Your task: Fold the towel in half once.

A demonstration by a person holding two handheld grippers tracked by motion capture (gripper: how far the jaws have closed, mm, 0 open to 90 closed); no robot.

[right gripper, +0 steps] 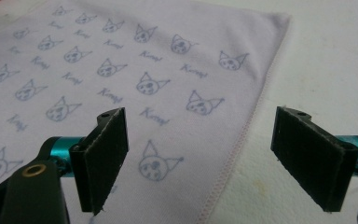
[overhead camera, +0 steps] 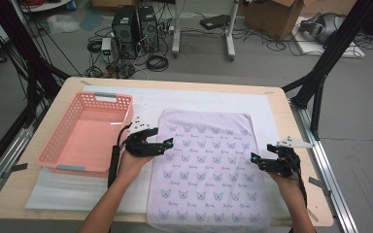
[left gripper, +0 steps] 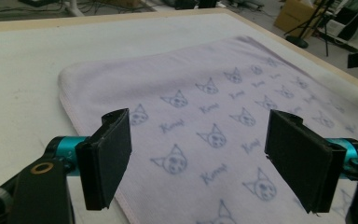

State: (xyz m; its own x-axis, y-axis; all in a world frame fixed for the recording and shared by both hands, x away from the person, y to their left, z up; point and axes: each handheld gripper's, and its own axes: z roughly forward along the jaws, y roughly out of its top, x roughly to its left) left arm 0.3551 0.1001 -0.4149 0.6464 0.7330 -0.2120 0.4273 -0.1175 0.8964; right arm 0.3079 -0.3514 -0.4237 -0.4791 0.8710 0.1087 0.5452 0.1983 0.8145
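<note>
A lilac towel (overhead camera: pixel 209 165) printed with small cat faces lies flat on the white mat, its near end hanging over the table's front edge. My left gripper (overhead camera: pixel 162 145) hovers at the towel's left edge, open, with the towel (left gripper: pixel 205 116) spread beneath its jaws. At the right edge my right gripper (overhead camera: pixel 258 158) is open too; the towel's stitched hem (right gripper: pixel 242 144) runs between its jaws. Neither gripper holds anything.
A pink plastic basket (overhead camera: pixel 58 150) stands empty at the left of the table. A white mat (overhead camera: pixel 199 99) covers the wooden tabletop (overhead camera: pixel 281 111). Beyond the table are computer towers (overhead camera: pixel 136 29), cables and cardboard boxes on the floor.
</note>
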